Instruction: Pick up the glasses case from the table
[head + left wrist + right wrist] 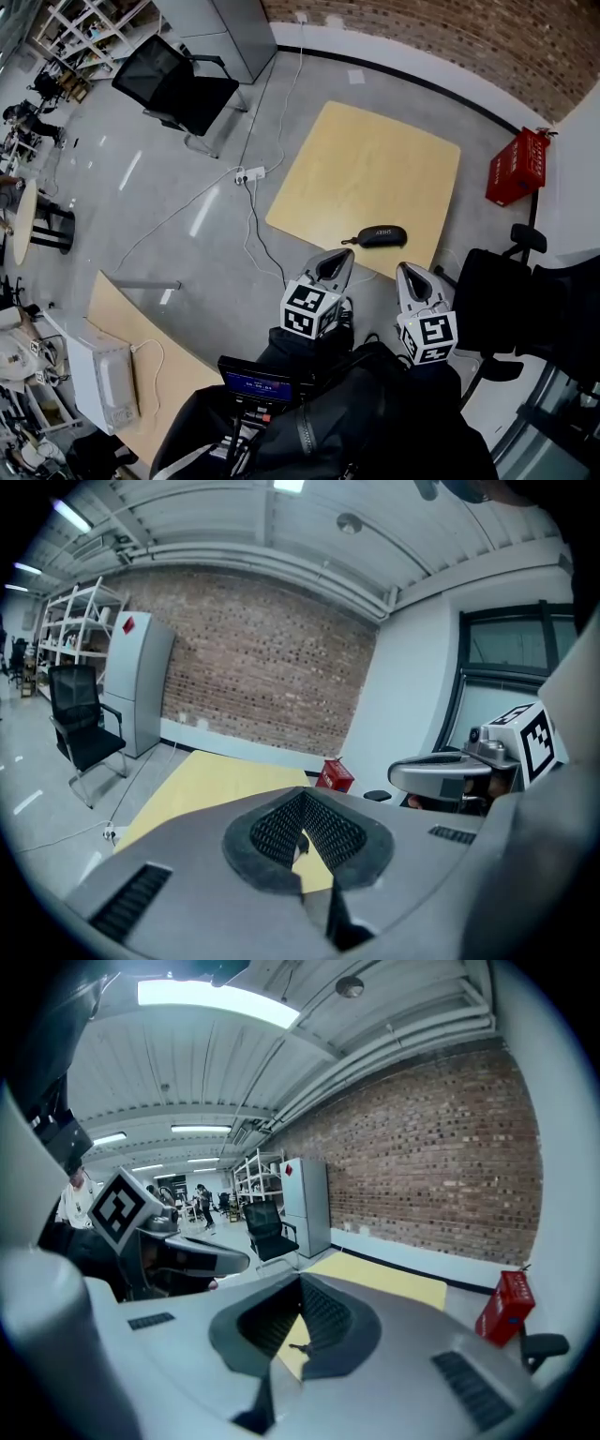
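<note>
Grippers, the left gripper [336, 264] and right gripper [417, 279], sit closed and empty, the glasses case [380, 236] at twelve o'clock by the bench [366, 159] edge, probably light, stiff and slick, best pinched across its narrow middle.

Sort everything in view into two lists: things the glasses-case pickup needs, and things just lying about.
Job in hand: glasses case, table, left tongs, right tongs, both shut and empty.
Lying about: red crate, black chair, power strip, grey cabinet.
</note>
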Motion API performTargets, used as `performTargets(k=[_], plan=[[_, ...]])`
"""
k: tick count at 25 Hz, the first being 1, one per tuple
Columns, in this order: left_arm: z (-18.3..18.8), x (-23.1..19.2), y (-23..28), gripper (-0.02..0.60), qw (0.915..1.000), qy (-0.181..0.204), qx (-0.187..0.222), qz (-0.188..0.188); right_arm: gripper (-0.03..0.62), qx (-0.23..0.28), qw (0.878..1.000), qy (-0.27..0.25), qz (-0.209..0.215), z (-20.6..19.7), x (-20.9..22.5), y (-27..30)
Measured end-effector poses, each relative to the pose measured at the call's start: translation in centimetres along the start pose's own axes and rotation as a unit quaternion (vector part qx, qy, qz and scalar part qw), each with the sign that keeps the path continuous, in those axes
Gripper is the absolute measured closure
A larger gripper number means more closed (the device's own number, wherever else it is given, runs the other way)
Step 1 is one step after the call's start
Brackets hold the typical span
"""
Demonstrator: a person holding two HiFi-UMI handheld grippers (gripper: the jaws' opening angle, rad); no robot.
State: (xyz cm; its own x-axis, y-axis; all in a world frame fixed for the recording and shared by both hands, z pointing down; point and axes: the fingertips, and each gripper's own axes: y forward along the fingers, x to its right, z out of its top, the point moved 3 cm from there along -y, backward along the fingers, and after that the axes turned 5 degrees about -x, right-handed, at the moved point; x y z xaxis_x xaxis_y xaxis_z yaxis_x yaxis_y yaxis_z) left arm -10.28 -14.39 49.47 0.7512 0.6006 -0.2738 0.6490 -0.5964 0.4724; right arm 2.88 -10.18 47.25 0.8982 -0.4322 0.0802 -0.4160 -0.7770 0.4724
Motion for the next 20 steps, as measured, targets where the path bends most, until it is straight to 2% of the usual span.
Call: performTargets(k=[5,11,15,20], plan=[[-1.1,-0.4,2.7,0.581,0.9996,-0.006,-0.029,0.002,0.589,-0.061,0.998,-0.026,0.022,-2.2,1.8,1.8],[-4.8,-1.7,5.8,0.581,0.9965,-0.021,-0.070,0.040,0.589,-0.111,0.990,-0.054,0.064,-5.3,4.8,4.5],[-7.6,-3.0,7.1,0.581,0.9916,-0.041,-0.104,0.066,0.589,-0.159,0.978,-0.105,0.089,-8.7,6.7,7.4],[-10.0,-3.8,8.5,0.581,0.9881,-0.060,-0.117,0.079,0.589,-0.204,0.955,-0.181,0.115,-12.3,8.5,11.2]])
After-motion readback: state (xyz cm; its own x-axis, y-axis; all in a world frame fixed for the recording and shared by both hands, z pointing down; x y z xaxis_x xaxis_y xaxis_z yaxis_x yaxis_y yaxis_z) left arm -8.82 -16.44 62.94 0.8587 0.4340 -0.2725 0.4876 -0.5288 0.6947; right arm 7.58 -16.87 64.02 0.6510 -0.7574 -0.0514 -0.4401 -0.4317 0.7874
